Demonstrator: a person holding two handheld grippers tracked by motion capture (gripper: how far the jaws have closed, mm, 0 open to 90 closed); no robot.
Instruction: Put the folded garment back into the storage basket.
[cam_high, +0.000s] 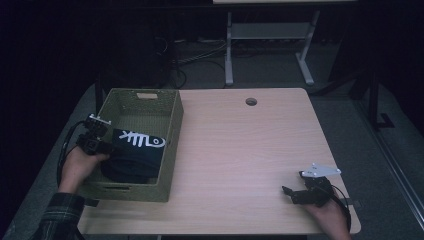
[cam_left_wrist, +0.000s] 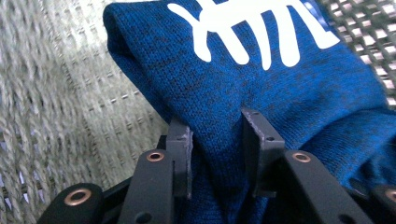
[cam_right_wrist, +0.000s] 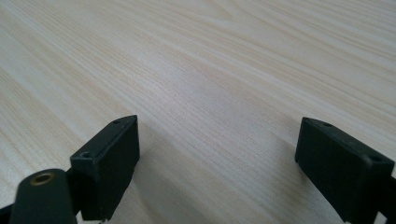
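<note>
A dark blue knitted garment (cam_high: 137, 150) with a white fish-bone print lies folded inside a green woven basket (cam_high: 175, 125) at the table's left. My left gripper (cam_high: 102, 147) reaches into the basket from its left side. In the left gripper view a fold of the blue garment (cam_left_wrist: 261, 88) sits pinched between the two black jaws of my left gripper (cam_left_wrist: 217, 128), with the basket's woven wall (cam_left_wrist: 56, 93) beside it. My right gripper (cam_high: 287, 192) rests low over the table's near right, and in its own view the right gripper (cam_right_wrist: 219, 135) stands wide open over bare wood.
The light wooden table (cam_high: 240, 140) has a round cable hole (cam_high: 251, 101) near its far edge. The basket stands close to the table's left and near edges. Behind the table are the white legs of another desk (cam_high: 229, 50) and cables on the floor.
</note>
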